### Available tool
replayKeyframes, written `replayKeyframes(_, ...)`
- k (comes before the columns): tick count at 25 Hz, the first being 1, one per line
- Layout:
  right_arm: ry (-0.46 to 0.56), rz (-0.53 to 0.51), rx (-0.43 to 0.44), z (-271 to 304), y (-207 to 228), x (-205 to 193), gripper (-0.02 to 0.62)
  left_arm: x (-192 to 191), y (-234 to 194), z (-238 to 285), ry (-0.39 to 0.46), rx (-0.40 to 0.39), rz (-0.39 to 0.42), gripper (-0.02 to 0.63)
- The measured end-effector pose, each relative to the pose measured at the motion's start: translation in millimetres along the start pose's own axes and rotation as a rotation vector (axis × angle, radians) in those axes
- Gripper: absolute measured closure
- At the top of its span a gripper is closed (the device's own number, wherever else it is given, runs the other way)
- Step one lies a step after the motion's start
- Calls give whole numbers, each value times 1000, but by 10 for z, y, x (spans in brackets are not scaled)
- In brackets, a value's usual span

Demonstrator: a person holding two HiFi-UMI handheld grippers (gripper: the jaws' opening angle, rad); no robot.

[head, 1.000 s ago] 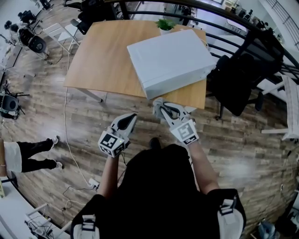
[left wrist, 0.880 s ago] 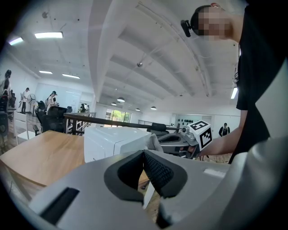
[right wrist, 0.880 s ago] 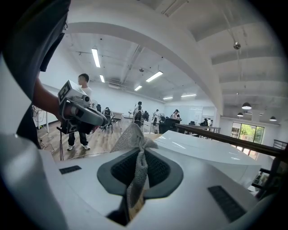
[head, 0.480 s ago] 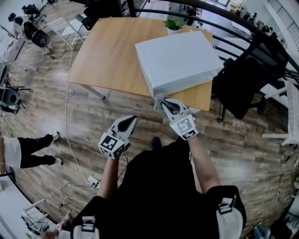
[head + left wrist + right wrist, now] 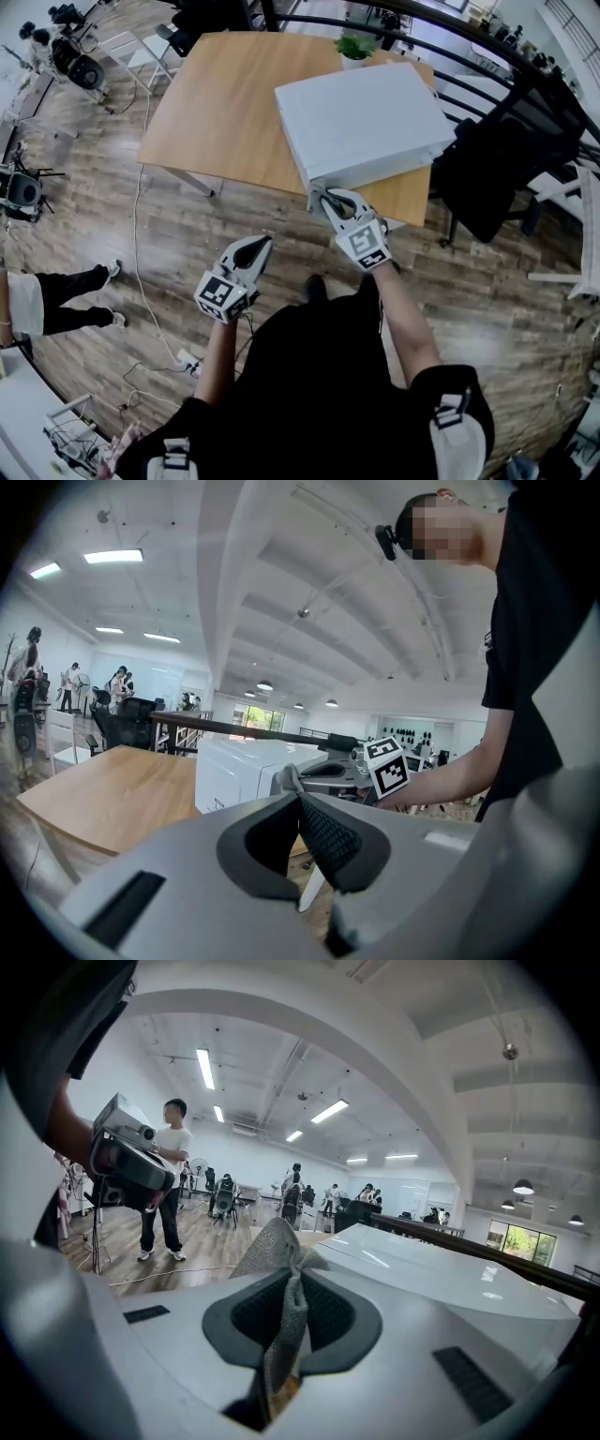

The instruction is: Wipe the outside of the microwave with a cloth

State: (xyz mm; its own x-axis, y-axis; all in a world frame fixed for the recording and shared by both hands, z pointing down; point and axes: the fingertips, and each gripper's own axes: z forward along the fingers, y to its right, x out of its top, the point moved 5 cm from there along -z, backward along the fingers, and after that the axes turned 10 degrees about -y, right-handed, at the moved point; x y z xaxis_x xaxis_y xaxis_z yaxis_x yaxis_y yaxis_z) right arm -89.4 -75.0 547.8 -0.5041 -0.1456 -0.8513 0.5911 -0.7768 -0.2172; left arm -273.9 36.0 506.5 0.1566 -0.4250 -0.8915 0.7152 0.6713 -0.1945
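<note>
Person in a black top, both forearms out in front, seen from above. Left gripper (image 5: 261, 242) is held low over the wood floor (image 5: 141, 234), short of the table edge; in the left gripper view its jaws (image 5: 298, 797) are closed together with nothing between them. Right gripper (image 5: 322, 195) is further forward and higher, marker cube facing up. In its own view the jaws (image 5: 286, 1274) are clenched on a grey woven cloth (image 5: 275, 1246), which bunches up above the pads and hangs down between them. In the head view the cloth (image 5: 316, 190) sits right at the near bottom corner of the microwave (image 5: 361, 117), and the left gripper view shows the same cloth (image 5: 288, 778) against the microwave's front corner (image 5: 239, 766). Actual contact looks likely but I can't confirm it. The microwave is a white box, lying skewed on the right-hand part of a light wooden table (image 5: 216, 103), with its near corner close to the near table edge. In the right gripper view its top (image 5: 422, 1269) is glossy with light reflections. A small green potted plant (image 5: 354, 45) stands just behind the microwave at the far table edge. A black office chair (image 5: 497, 159) stands right of the table, and a dark railing (image 5: 441, 23) runs behind. A white cable (image 5: 136, 253) trails across the floor at left. A bystander's legs in dark trousers (image 5: 70, 300) show at the far left edge. In the right gripper view a standing person in a white shirt (image 5: 169, 1176) and several others are further back in an open, ceiling-lit hall.
</note>
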Motion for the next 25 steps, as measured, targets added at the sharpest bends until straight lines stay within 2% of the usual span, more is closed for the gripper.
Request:
replayKeyframes(7, -9, 2, -9, 194, 59, -55, 566, 9, 82, 89, -33, -8, -8, 603)
replayKeyframes(19, -25, -25, -17, 331, 165, -107, 566, -36, 152, 94, -35, 19, -17, 603)
replayKeyframes(25, -36, -47, -23, 354, 163, -136, 566, 2, 163, 80, -7, 27, -5, 603)
